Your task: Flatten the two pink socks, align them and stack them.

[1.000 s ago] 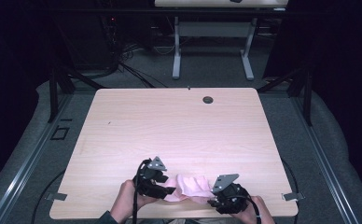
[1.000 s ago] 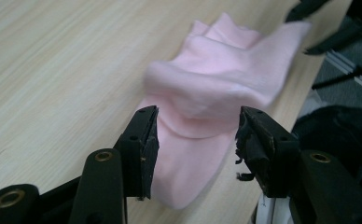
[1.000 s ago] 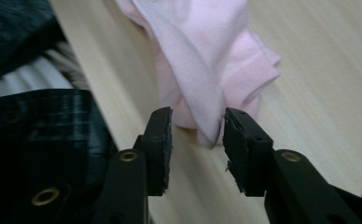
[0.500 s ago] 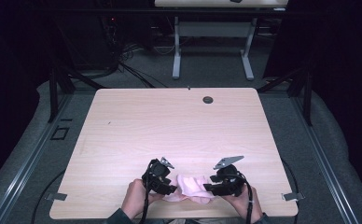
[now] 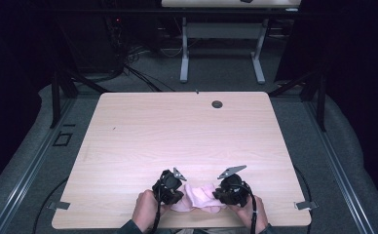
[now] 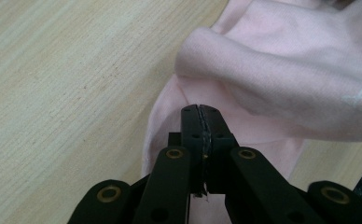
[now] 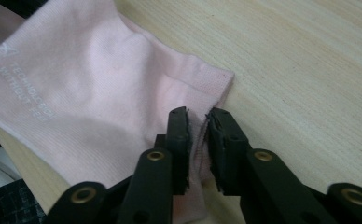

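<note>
The pink cloth [image 5: 200,196] lies bunched at the near edge of the table [image 5: 177,131], between my two tongs, and a part of it seems to reach the table edge. In the left gripper view a thick fold stands just ahead of the jaws and a thin layer runs down under them. The left gripper [image 6: 201,116] has its jaws pressed together; I judge that they pinch this thin layer, but the bite is very small and near the hem.

The right gripper [image 7: 198,122] is narrow but not closed — a strip of cloth goes between the jaws near the corner of the hem, and there is a gap on both sides of it. Pale printed letters are to the left of these jaws.

What I am afraid of: if I pull the hands apart now, the right side will slip out, because nothing clamps it. The left bite can also let go under tension. Then the cloth may slide off the near edge — it is already very close to it.
</note>
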Demonstrator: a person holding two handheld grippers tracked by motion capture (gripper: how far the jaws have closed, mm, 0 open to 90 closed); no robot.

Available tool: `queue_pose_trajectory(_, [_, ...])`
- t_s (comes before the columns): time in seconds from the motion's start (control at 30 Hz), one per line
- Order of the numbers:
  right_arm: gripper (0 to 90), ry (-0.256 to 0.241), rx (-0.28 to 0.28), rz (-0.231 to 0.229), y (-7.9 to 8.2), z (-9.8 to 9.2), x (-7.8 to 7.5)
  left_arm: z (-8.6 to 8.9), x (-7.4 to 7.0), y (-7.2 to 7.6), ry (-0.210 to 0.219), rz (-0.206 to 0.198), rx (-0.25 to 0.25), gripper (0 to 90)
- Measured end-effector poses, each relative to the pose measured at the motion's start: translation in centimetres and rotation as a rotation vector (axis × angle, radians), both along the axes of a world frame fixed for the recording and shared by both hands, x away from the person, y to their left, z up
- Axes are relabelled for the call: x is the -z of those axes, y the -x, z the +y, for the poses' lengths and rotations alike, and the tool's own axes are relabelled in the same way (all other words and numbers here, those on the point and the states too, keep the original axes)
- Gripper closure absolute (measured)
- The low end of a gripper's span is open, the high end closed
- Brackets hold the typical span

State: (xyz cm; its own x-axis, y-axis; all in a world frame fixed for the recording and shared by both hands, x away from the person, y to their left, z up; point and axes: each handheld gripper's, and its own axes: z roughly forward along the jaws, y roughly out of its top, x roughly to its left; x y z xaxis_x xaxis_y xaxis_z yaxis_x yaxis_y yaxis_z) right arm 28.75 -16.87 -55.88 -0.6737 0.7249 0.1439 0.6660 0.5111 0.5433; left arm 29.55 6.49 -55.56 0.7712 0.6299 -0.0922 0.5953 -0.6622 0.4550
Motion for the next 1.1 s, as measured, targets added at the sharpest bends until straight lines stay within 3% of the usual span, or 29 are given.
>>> queue_pose_trajectory(0.23, [83.0, -0.009, 0.011, -0.024, 0.4, -0.4, -0.6, 0.6, -0.5, 0.2, 0.042, -0.024, 0.002, 90.0])
queue_pose_trajectory(0.4, [83.2, -0.031, 0.022, -0.076, 1.0, -0.7, -1.6, 1.4, -1.1, -0.3, 0.072, -0.029, -0.015, 89.7])
queue_pose_trajectory(0.43, [83.2, -0.03, 0.021, -0.074, 1.0, -0.7, -1.6, 1.6, -1.2, -0.5, 0.079, -0.028, -0.016, 81.5])
queue_pose_trajectory(0.47, [83.2, -0.03, 0.021, -0.074, 1.0, -0.7, -1.6, 1.6, -1.2, -0.7, 0.088, -0.019, -0.021, 81.5])
queue_pose_trajectory(0.57, [82.7, -0.019, 0.02, -0.058, 0.6, -0.7, -1.2, 1.3, -1.4, -1.6, 0.097, -0.002, 0.002, 67.3])
queue_pose_trajectory(0.63, [80.8, -0.015, 0.017, -0.044, 0.5, -0.6, -0.8, 0.8, -1.4, -2.2, 0.079, 0.005, 0.032, 59.8])
queue_pose_trajectory(0.77, [69.4, -0.019, 0.031, -0.043, 0.2, -0.7, -0.5, -0.1, -1.2, -3.3, 0.103, 0.045, 0.106, 53.1])
queue_pose_trajectory(0.93, [69.2, -0.014, 0.015, -0.039, 0.1, -0.4, -0.5, -1.4, -0.9, -3.6, 0.096, 0.069, 0.173, 61.2])
queue_pose_trajectory(0.97, [73.9, -0.01, 0.011, -0.04, 0.0, -0.3, -0.3, -1.7, -0.9, -3.6, 0.088, 0.068, 0.183, 65.5])
queue_pose_trajectory(1.1, [79.3, -0.005, 0.011, -0.032, -0.1, -0.2, -0.2, -2.4, -0.7, -3.3, 0.083, 0.063, 0.218, 74.8])
